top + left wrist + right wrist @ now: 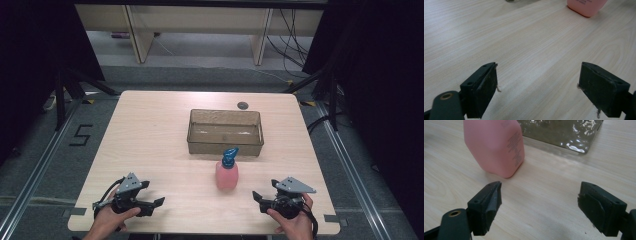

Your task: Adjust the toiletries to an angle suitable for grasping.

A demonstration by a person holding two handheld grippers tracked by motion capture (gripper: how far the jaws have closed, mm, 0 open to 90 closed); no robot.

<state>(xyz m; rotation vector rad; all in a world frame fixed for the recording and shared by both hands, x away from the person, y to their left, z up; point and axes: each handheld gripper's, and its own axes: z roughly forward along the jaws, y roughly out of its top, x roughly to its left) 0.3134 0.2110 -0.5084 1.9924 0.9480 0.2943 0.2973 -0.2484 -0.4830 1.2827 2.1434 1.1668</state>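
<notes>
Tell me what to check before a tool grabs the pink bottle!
1. Pink bottle standing upright on the table: ok.
2. Right tool open, nothing between its jaws: ok.
3. Left tool open, nothing between its jaws: ok.
4. Bare table between the right tool and the bottle: ok.
5. Clear bin behind the bottle has nothing in it: ok.
6. Blue pump top screwed tight: cannot tell.

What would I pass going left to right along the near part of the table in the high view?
The left black tongs, jaws open and empty → the pink plastic bottle with a blue pump top, standing upright → the right black tongs, jaws open and empty.
</notes>
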